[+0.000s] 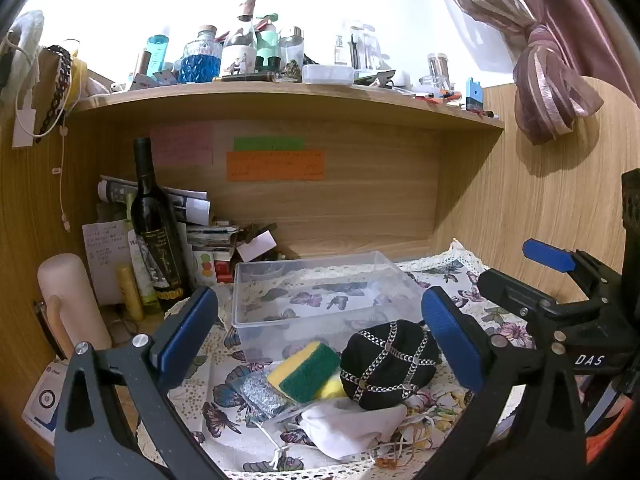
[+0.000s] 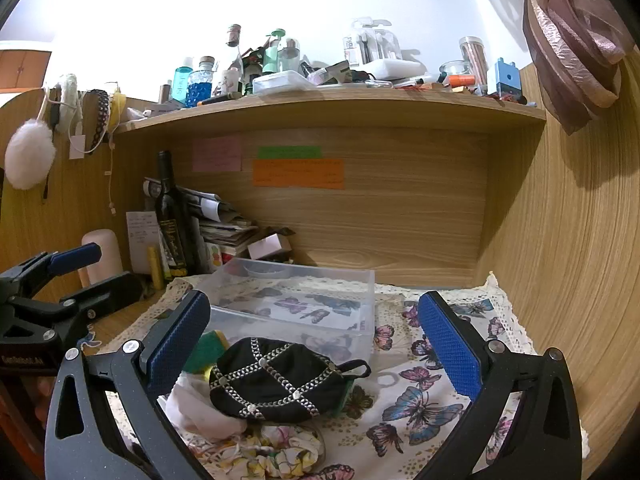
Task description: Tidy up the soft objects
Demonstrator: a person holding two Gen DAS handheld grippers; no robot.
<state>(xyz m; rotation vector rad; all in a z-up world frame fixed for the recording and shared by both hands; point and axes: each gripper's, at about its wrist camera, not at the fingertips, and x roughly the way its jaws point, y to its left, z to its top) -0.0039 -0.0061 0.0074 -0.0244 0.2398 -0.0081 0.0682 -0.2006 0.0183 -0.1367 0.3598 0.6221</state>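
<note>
My left gripper (image 1: 320, 336) and right gripper (image 2: 314, 342) both hover with jaws spread wide and pinching nothing, above a butterfly cloth (image 2: 424, 396) on a wooden desk. A clear bin (image 1: 316, 292) stands on the cloth; just in front of it lie a black pouch (image 2: 276, 380) crossed with silver chains, a yellow-green sponge (image 1: 306, 370) touching the pouch, a silver scrubber (image 1: 260, 392) beside the sponge, and a white cloth bag (image 1: 352, 428) nearest me. A floral scrunchie (image 2: 276, 454) lies in front of the pouch
</note>
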